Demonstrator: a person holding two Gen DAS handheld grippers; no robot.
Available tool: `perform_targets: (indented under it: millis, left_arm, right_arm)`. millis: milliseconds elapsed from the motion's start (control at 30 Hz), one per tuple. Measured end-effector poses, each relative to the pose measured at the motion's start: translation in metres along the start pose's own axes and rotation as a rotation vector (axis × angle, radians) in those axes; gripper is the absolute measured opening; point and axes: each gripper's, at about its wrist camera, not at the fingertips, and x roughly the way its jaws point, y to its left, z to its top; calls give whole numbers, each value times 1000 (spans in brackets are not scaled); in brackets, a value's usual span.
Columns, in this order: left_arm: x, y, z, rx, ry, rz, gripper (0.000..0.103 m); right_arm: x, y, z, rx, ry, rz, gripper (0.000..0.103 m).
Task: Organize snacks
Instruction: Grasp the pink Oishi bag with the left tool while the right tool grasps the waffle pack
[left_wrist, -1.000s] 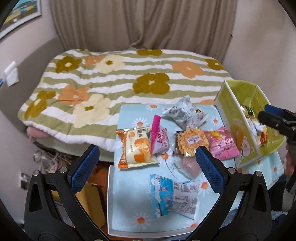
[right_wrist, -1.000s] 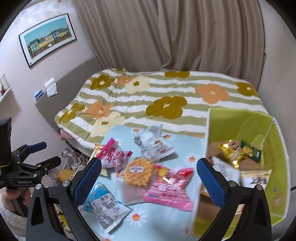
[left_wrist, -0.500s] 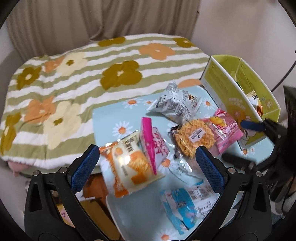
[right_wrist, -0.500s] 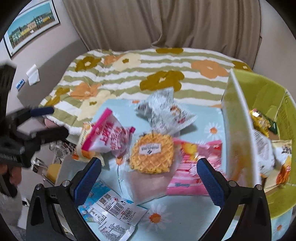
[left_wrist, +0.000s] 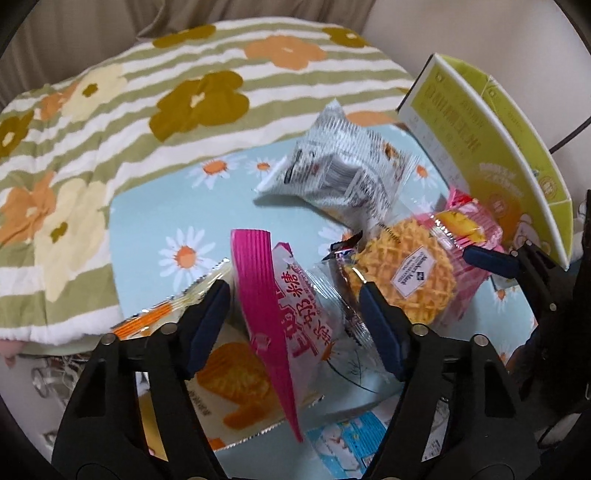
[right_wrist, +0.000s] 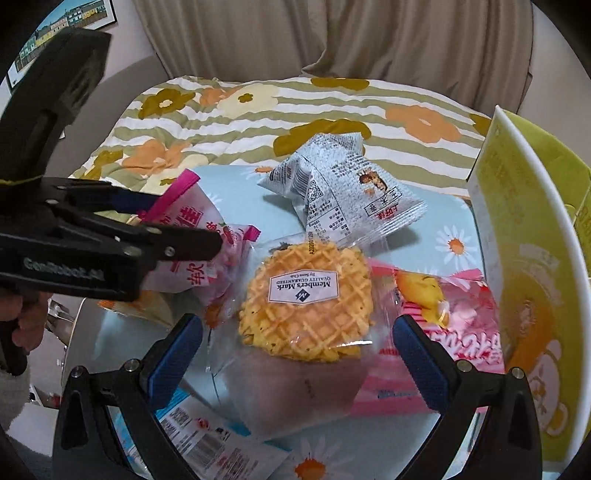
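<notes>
A pink-and-white candy bag (left_wrist: 295, 314) stands on edge between the fingers of my left gripper (left_wrist: 291, 325), whose jaws are closing; the pads sit just beside the bag with slim gaps. From the right wrist view the same gripper (right_wrist: 177, 221) straddles that bag (right_wrist: 195, 225). My right gripper (right_wrist: 299, 350) hangs open just above a round waffle cookie (right_wrist: 306, 295) in clear wrap, a pad on either side. A silver packet (right_wrist: 340, 188) lies behind it and a pink packet (right_wrist: 443, 314) to its right. The yellow-green box (right_wrist: 517, 221) stands at the right.
The snacks lie on a light blue daisy-print surface (left_wrist: 155, 206). An orange-and-white bread packet (left_wrist: 229, 384) lies under the candy bag, and a blue-and-white packet (right_wrist: 207, 435) sits at the near edge. A flowered striped quilt (left_wrist: 147, 92) covers the bed behind. A hand (right_wrist: 22, 325) holds the left gripper.
Both grippers came down toward the snacks. The left one moved over the pink-and-white candy bag and its jaws narrowed around it. The right one settled over the waffle cookie, jaws still wide.
</notes>
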Motion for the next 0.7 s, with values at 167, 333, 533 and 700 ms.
perform_targets:
  millis: [167, 333, 533, 700]
  left_arm:
    - [16, 1, 0, -2, 39, 5, 57]
    - [20, 0, 0, 16, 54, 25, 50]
    - [20, -2, -3, 35, 64, 44, 39]
    - [17, 1, -5, 19, 56, 27, 28]
  right_arm:
    - [5, 3, 3, -33, -7, -5, 103]
    - [8, 5, 3, -54, -10, -5, 103]
    - [15, 7, 5, -85, -10, -18, 103]
    - [21, 7, 8, -86, -1, -20, 103]
